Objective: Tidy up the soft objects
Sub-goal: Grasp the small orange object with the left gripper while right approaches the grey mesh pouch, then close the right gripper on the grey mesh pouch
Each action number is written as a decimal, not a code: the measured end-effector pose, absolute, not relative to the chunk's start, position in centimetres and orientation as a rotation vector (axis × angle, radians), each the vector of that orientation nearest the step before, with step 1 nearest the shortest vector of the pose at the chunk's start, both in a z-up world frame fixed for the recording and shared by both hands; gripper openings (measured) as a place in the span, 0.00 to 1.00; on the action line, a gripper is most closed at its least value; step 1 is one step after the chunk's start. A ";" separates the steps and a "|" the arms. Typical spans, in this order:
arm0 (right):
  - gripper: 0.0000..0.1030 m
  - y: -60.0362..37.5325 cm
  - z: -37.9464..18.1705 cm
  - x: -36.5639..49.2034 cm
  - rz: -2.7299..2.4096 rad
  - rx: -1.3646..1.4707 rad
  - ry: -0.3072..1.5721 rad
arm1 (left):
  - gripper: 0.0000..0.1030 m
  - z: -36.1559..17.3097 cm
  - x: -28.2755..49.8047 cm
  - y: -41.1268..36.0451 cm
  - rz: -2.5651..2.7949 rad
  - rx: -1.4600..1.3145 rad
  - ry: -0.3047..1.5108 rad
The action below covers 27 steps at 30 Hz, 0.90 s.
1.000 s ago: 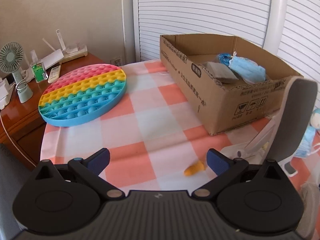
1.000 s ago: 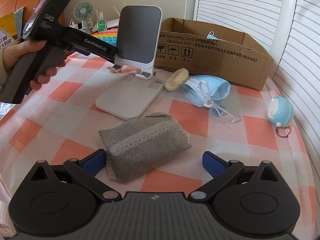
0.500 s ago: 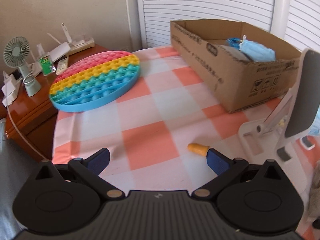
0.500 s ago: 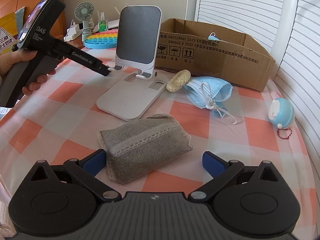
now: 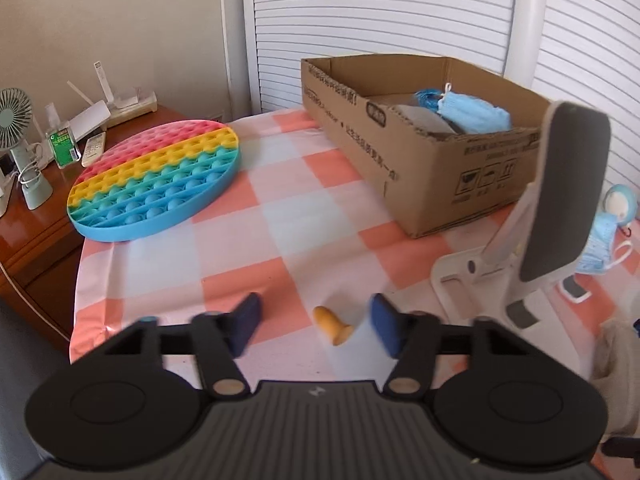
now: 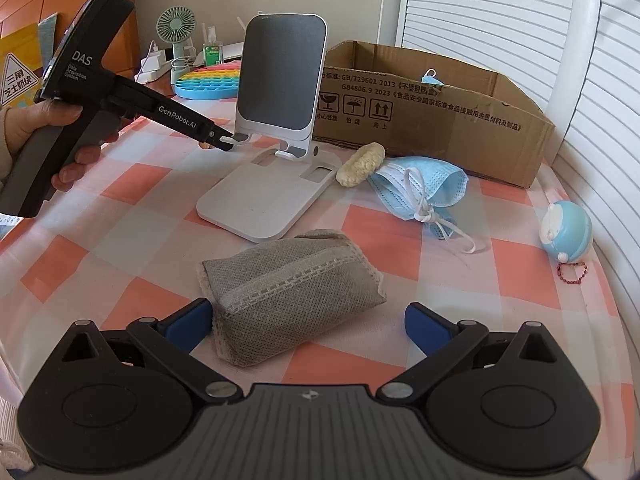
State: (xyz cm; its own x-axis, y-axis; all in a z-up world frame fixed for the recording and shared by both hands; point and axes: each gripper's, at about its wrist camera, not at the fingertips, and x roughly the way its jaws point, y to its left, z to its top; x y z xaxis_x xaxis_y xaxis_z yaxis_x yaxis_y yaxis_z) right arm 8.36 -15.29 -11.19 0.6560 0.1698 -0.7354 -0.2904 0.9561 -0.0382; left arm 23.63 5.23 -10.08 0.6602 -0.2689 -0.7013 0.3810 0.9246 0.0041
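Note:
My left gripper [image 5: 316,326] is open, its blue pads on either side of a small orange earplug [image 5: 332,326] lying on the checked cloth. It also shows in the right wrist view [image 6: 218,142], low over the table. My right gripper [image 6: 308,322] is open around a grey fabric pouch [image 6: 294,296], not touching it. A cardboard box [image 5: 440,168] at the back holds blue masks [image 5: 472,112] and a grey pouch. A blue mask [image 6: 420,188], a cream puff [image 6: 360,164] and a blue ball toy [image 6: 566,232] lie on the table.
A white phone stand [image 6: 276,160] stands mid-table, right of my left gripper [image 5: 552,216]. A rainbow pop-it disc [image 5: 156,176] lies at the table's far left corner. A wooden side table with a small fan [image 5: 16,140] is beyond the left edge. White shutters stand behind.
My left gripper has moved so the orange earplug lies between its pads, and its jaws have narrowed, still blurred. The right gripper has stayed still around the grey pouch.

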 end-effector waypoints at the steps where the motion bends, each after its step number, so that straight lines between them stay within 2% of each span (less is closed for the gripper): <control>1: 1.00 -15.3 -11.2 8.3 0.263 -0.158 0.814 | 0.42 -10.0 23.4 5.2 -0.364 0.154 0.767; 6: 1.00 -15.3 -11.3 8.4 0.269 -0.159 0.808 | 0.21 -10.0 22.3 4.8 -0.354 0.135 0.757; 9: 1.00 -15.4 -11.3 8.1 0.271 -0.159 0.804 | 0.14 -10.0 22.1 4.5 -0.364 0.134 0.753; 27: 1.00 -12.8 -10.9 9.2 0.421 -0.180 0.836 | 0.13 -9.2 19.7 5.2 -0.380 0.140 0.789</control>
State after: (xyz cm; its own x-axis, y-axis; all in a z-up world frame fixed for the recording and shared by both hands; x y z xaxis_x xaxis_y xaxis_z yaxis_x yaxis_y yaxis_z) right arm 9.16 -12.84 -10.88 0.5945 0.2904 -0.7498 -0.4297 0.9029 0.0091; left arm 19.65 5.18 -9.17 0.6411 -0.2805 -0.7143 0.3836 0.9233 -0.0183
